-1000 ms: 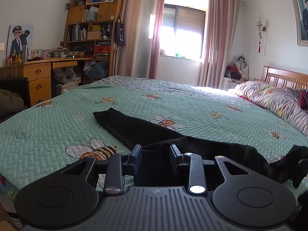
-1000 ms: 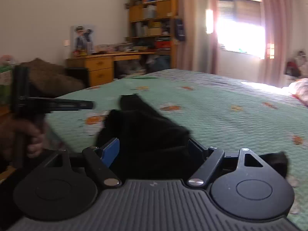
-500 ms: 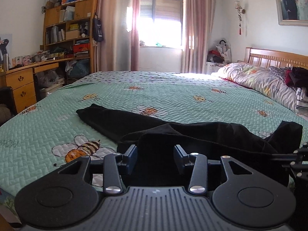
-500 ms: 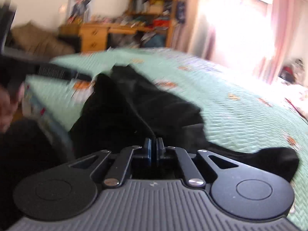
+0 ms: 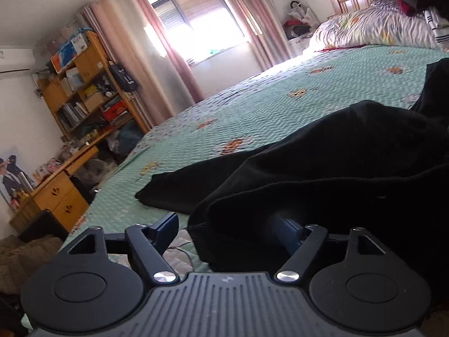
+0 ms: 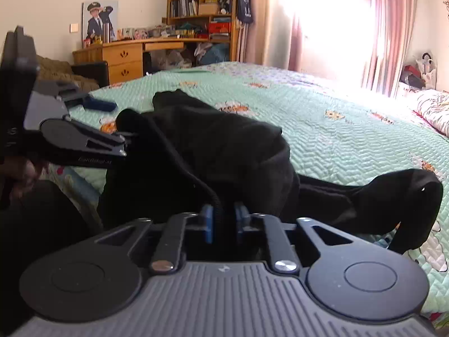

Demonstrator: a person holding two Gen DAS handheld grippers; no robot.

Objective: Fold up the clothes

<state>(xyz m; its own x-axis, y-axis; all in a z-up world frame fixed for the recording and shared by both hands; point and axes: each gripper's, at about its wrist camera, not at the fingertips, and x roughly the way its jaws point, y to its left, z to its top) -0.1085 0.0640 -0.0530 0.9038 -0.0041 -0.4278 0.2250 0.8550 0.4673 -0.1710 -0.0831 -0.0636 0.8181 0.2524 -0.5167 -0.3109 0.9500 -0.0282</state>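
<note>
One black garment (image 6: 213, 146) lies crumpled at the near edge of the bed (image 6: 350, 129), on the green bee-print quilt; one leg or sleeve stretches toward the far left, another end flops to the near right. Most of the quilt beyond it is bare, wide room toward the pillows (image 5: 373, 28) and the window side. Desk (image 6: 126, 53) and bookshelf (image 5: 84, 90) stand past the bed's far-left edge.

Left gripper (image 5: 230, 233): jaws wide apart and they have just been opening; the garment's near hem sits between them, draped over the right finger, while the left finger (image 5: 167, 229) hangs clear over the quilt, not clamped. Compared with a second ago this view is rolled, the bed now slanting.

Right gripper (image 6: 223, 221): blue pads narrowly apart with a corded seam of the garment between them; whether they press on it I cannot tell. Half a second ago they were fully shut; they have just been opening a little.
</note>
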